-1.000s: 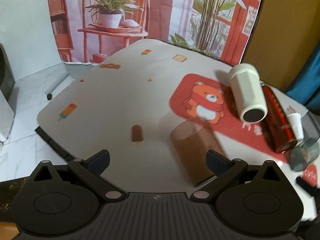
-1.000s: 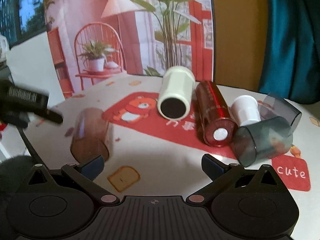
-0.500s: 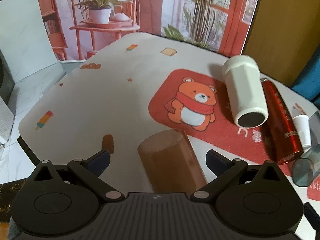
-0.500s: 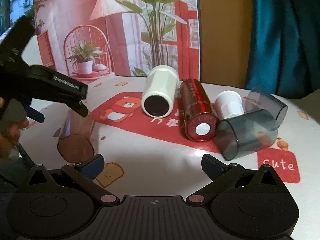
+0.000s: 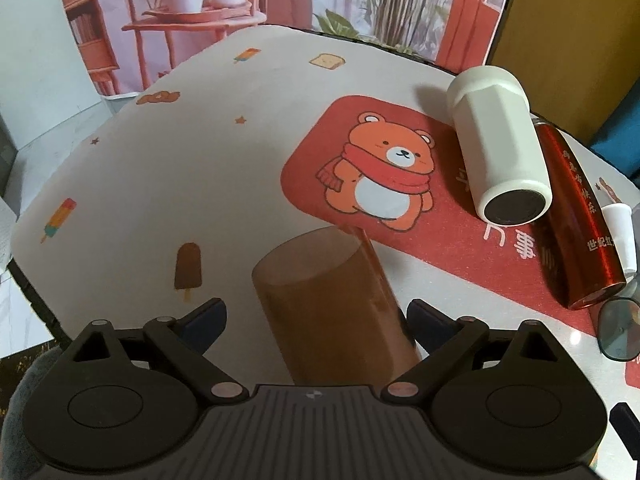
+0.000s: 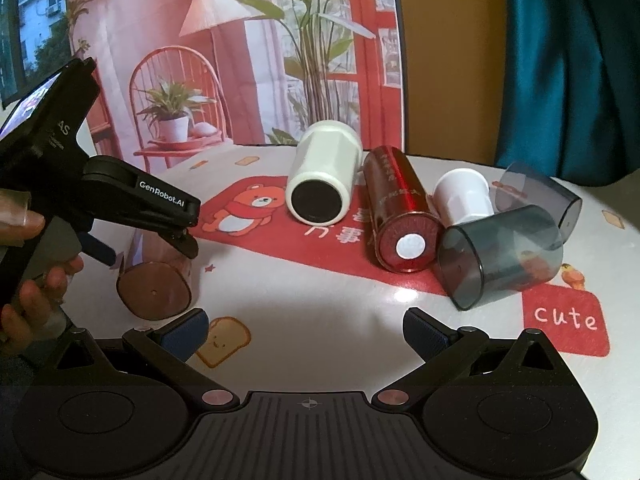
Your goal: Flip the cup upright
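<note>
A translucent brown cup [image 5: 332, 304] lies on its side on the white table; it also shows in the right wrist view [image 6: 156, 276], its closed base facing that camera. My left gripper [image 5: 316, 318] is open, its two fingers on either side of the cup, the right pad close to the cup's wall. From the right wrist view the left gripper [image 6: 152, 236] is seen from the side, held by a hand above the cup. My right gripper [image 6: 304, 330] is open and empty over bare table.
A white tumbler [image 6: 322, 178], a red metal bottle [image 6: 398, 220], a small white cup [image 6: 464, 196] and two smoky grey cups [image 6: 500, 256] lie on their sides on the red bear mat [image 5: 400, 164]. The table edge [image 5: 24, 280] is at the left.
My left gripper has moved forward and down around the brown cup, which now sits between its fingers. My right gripper has shifted little.
</note>
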### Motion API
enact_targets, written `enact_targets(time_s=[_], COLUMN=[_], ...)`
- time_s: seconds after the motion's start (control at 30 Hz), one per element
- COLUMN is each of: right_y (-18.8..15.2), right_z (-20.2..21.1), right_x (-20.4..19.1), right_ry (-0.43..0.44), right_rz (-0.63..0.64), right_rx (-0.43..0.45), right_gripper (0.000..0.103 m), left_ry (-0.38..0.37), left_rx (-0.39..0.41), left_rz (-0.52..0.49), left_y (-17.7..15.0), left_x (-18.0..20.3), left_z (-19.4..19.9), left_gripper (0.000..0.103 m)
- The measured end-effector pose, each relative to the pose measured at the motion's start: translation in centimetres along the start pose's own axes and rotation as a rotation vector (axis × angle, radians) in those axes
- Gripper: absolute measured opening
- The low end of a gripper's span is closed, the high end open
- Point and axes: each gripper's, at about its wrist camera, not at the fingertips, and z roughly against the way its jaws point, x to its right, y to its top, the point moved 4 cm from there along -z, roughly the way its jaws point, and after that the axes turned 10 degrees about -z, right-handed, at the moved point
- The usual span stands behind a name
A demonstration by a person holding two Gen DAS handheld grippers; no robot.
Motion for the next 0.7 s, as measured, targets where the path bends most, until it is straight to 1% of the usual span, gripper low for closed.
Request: enact_targets(time_s=[0.1,0.13,0.2,0.27,0.37,0.43,0.47,0.57,0.7], right_y=[-0.1,-0.2,-0.1,-0.1,-0.1,-0.1,-0.1,-0.3,-0.3], right_z=[0.0,0.0,-0.1,-0.1,-0.3,-0.3,-0.3,-0.6,-0.6], right_x=[-0.2,-0.2,-0.1,0.2,0.3,0.2,0.2,0.2,0.0], right_ry=[0.002,0.001,-0.005,-0.006,-0.007,-0.006,-0.006,-0.003,0.0], right_rz=[0.009,0.01,0.006,-0.005,-0.012,-0.01,-0.009,-0.007,-0.006], right_rx=[-0.003,-0.003,-0.003,-0.004,-0.004,-0.005,-0.007,-0.015,-0.019], right_gripper=[0.103,0.103,0.103,0.103,0.103,0.103,0.103,0.103,0.103], left_ry=[0.007,0.004,-0.02,-0.053,-0.107,-0.122,-0.116,-0.064,-0.001], left_rx=[0.005,0.014,0.029,0.044,0.088,0.122,0.141,0.18,0.204], left_rz=[-0.014,-0.02,-0.021,-0.003,0.047,0.044,0.032,-0.003,0.005], left_y=[0.4,0.5,0.7,0.7,0.5,0.3,0.3,0.8,2.3], left_x=[0.1,0.0,-0.3,-0.9,-2.0,-2.5,-2.7,-3.3,-4.4], left_z=[-0.3,-0.2,-0.1,0.1,0.9,1.6,1.9,2.2,1.7], left_gripper=[0.094,0.088,0.081,0.08,0.08,0.08,0.079,0.079,0.079])
